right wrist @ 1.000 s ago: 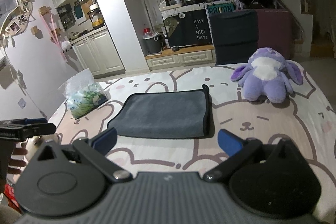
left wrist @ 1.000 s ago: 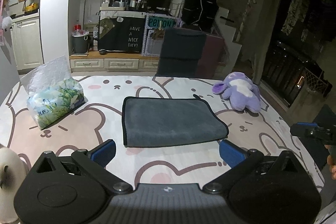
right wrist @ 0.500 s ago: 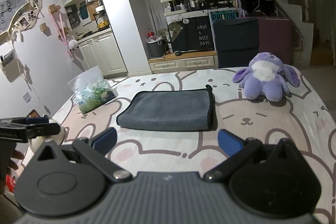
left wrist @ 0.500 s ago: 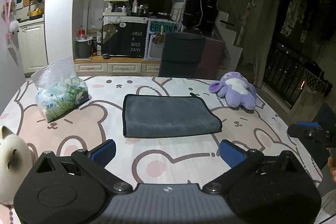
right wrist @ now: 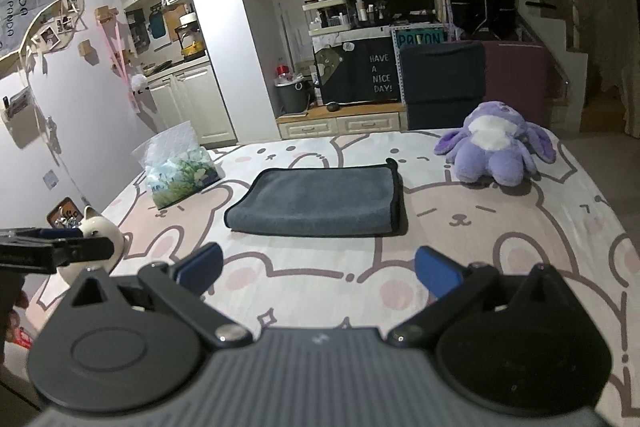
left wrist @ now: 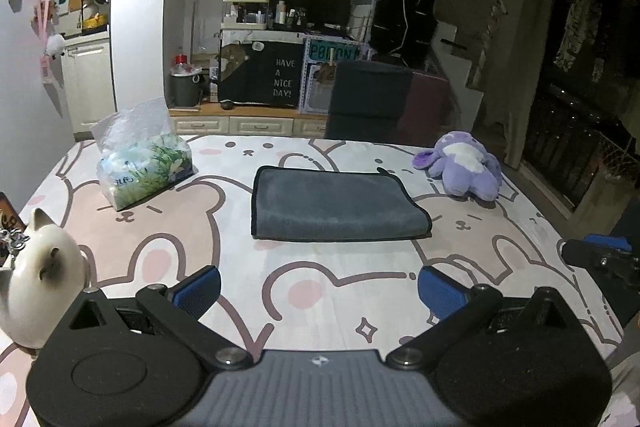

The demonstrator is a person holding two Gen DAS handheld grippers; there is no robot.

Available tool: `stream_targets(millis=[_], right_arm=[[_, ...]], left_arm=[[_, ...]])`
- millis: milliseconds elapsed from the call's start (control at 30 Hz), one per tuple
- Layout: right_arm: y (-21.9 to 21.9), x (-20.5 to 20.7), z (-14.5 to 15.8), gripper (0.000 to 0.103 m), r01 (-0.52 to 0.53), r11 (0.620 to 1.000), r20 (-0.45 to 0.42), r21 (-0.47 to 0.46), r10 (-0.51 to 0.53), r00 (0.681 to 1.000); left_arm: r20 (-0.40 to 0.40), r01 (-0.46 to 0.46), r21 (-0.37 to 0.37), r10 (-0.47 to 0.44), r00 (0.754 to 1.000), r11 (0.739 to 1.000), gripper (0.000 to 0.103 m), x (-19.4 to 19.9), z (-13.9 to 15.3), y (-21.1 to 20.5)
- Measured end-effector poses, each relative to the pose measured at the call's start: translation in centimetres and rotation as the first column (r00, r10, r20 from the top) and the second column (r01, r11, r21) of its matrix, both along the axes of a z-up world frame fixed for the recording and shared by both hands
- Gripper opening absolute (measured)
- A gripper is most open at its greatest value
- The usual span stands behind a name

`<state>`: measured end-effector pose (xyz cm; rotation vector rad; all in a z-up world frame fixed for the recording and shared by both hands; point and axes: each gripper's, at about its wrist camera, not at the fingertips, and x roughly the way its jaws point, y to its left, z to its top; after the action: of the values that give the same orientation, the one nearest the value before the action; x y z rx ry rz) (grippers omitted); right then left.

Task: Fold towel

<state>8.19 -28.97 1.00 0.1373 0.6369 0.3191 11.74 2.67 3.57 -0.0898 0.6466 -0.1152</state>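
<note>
A dark grey towel [left wrist: 336, 205] lies folded flat in the middle of the table with the bear-print cloth [left wrist: 168, 251]; it also shows in the right wrist view [right wrist: 320, 203]. My left gripper [left wrist: 320, 291] is open and empty, held back from the towel above the table's near edge. My right gripper [right wrist: 318, 269] is open and empty, also well short of the towel. Each gripper shows at the edge of the other's view.
A tissue pack [left wrist: 140, 167] sits at the left back, a purple plush toy [left wrist: 464, 165] at the right back, a white cat-shaped figurine [left wrist: 40, 271] at the near left. A dark chair [left wrist: 368, 99] stands behind the table.
Both grippers have pulled back and away from the towel, so it looks smaller and farther. The towel has not moved. The cat figurine has come into view.
</note>
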Motion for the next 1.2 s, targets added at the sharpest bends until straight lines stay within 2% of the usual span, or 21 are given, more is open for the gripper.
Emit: stream_targets(millis=[367, 767, 900, 1067, 1200], right_arm=[[0.1, -3.5, 0.0, 0.103, 0.024, 0.999, 0.047, -0.042, -0.022, 0.999], [0.9, -5.9, -0.6, 0.103, 0.057, 0.995, 0.080, -0.086, -0.050, 0.996], [0.8, -6.5, -0.9, 0.103, 0.073, 0.993, 0.088, -0.097, -0.065, 0.994], [1.0, -7.0, -1.2, 0.103, 0.086, 0.989, 0.096, -0.121, -0.075, 0.993], [1.2, -7.4, -1.4, 0.103, 0.082, 0.989, 0.096, -0.124, -0.070, 0.993]], left_arm=[[0.031, -0.041, 0.079, 0.038, 0.999, 0.996, 0.103, -3.5, 0.0, -1.3], [0.049, -0.087, 0.105, 0.082, 0.995, 0.991, 0.103, -6.0, -0.6, -1.6], [0.057, -0.078, 0.104, 0.072, 0.996, 0.991, 0.103, -6.5, -0.8, -1.8], [0.068, -0.073, 0.149, 0.064, 0.996, 0.986, 0.103, -7.1, -1.2, -2.4], [0.072, -0.079, 0.152, 0.068, 0.995, 0.985, 0.103, -7.5, -1.5, -2.5]])
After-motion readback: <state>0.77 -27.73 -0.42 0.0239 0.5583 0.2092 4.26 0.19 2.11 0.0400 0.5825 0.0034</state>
